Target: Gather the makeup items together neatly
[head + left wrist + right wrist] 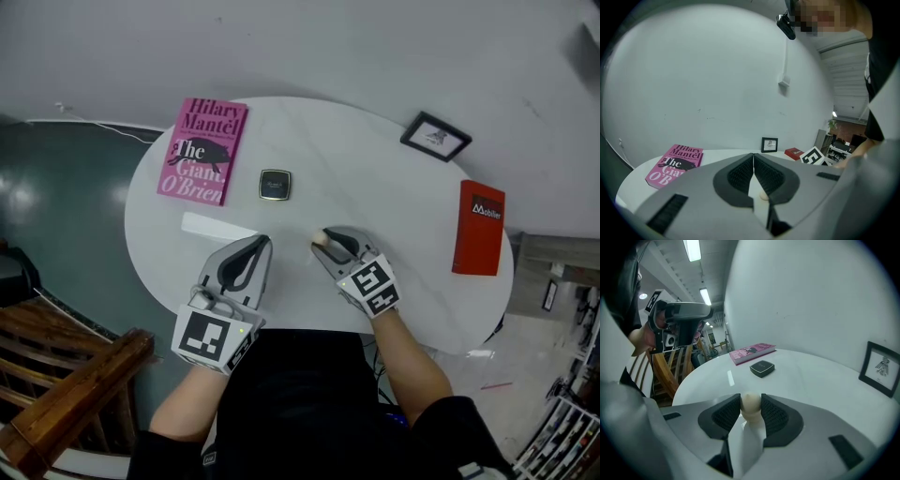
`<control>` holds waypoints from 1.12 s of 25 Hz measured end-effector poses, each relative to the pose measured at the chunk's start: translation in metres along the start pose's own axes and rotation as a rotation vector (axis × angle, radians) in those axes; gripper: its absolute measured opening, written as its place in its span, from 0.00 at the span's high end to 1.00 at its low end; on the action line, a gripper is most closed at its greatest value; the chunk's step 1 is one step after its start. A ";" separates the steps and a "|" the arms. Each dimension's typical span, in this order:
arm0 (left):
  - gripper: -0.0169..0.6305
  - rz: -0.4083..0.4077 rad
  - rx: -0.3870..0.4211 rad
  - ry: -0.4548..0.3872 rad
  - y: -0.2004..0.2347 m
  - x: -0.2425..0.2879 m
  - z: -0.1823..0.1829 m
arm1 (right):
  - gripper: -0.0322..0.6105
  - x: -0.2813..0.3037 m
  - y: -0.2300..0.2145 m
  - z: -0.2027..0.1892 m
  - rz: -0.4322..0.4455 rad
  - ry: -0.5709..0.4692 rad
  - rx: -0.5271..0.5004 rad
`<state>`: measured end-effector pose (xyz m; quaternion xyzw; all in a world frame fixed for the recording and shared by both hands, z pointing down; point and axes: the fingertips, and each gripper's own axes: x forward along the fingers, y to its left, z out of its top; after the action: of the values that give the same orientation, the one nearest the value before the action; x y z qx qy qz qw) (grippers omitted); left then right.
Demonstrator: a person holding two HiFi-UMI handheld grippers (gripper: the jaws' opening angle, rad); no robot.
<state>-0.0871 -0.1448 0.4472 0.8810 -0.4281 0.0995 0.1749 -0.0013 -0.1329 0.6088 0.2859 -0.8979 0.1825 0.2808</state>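
My right gripper (325, 242) has its pads pressed on the cream sponge (751, 403) near the middle of the worktop (394, 197). I judge that grip is for carrying it to the black compact (275, 185) beside the pink book (202, 150), toward the far left edge. My left gripper (261, 244) is fully closed and empty toward the near edge, clear of that path.

My left gripper (261, 242) and right gripper (325, 240) are grey moulded shells, their jaws lined with black ribbed pads (723, 416). Each carries a cube (214, 339) of black-and-white square markers. I wear a black top (300, 403) that leaves my forearms uncovered.
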 end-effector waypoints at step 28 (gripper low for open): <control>0.95 0.106 -0.090 0.015 0.051 0.001 0.002 | 0.73 0.059 -0.081 0.057 -0.024 0.009 -0.029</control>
<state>-0.1264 -0.1759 0.4568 0.8477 -0.4767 0.0959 0.2120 -0.0138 -0.2472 0.6140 0.2914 -0.8957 0.1674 0.2913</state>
